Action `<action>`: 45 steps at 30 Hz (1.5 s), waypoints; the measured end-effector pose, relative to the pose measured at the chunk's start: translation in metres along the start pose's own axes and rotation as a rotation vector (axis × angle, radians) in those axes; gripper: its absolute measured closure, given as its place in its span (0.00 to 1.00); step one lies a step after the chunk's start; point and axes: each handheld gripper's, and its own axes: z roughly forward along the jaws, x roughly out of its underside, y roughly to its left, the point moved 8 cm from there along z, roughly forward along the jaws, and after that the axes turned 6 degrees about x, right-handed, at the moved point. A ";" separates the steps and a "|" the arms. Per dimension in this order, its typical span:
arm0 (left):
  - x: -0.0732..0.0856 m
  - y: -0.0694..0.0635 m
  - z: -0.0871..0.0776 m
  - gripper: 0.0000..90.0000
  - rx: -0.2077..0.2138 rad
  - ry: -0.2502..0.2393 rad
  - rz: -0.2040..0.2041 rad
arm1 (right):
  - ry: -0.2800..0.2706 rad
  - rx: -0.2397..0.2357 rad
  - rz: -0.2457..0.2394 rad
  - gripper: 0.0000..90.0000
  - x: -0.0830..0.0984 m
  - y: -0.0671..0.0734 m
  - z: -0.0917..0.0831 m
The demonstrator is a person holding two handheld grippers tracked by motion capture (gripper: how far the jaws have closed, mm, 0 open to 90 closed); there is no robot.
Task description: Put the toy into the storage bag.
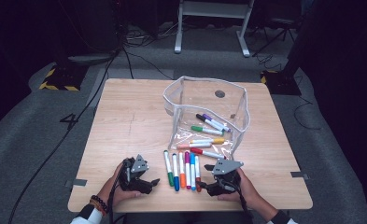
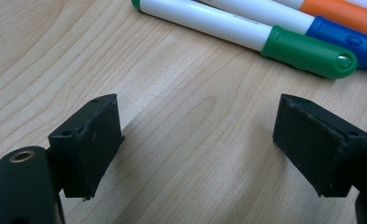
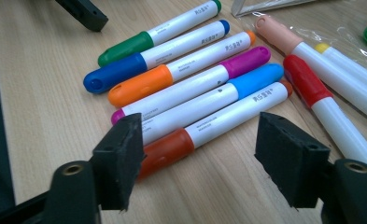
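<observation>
Near edge of the desk (image 1: 125,121): left gripper (image 1: 146,183) rests with jaws apart, nothing between. Right gripper (image 3: 197,154), jaws apart, straddles the red-brown marker (image 3: 209,128), apparently untouched. Farther back, a clear pouch (image 1: 239,116) holds more markers.

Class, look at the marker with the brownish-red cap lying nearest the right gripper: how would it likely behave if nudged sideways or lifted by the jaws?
The brownish-red marker is a smooth round tube lying flat on the table, so it would probably roll if nudged. Its glossy barrel may be slippery. It looks stiff and light, so it should lift without bending. It lies against the light-blue marker, which may shift too.
</observation>
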 end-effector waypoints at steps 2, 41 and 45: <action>0.000 0.000 0.000 0.17 0.000 0.000 0.000 | 0.014 0.008 -0.003 0.38 0.000 0.001 0.005; 0.000 0.000 0.000 0.17 -0.001 0.000 0.000 | 0.112 0.042 0.080 0.83 0.063 -0.069 -0.036; 0.000 0.000 0.000 0.17 0.001 0.000 0.000 | 0.094 0.030 0.075 0.83 0.064 -0.073 -0.045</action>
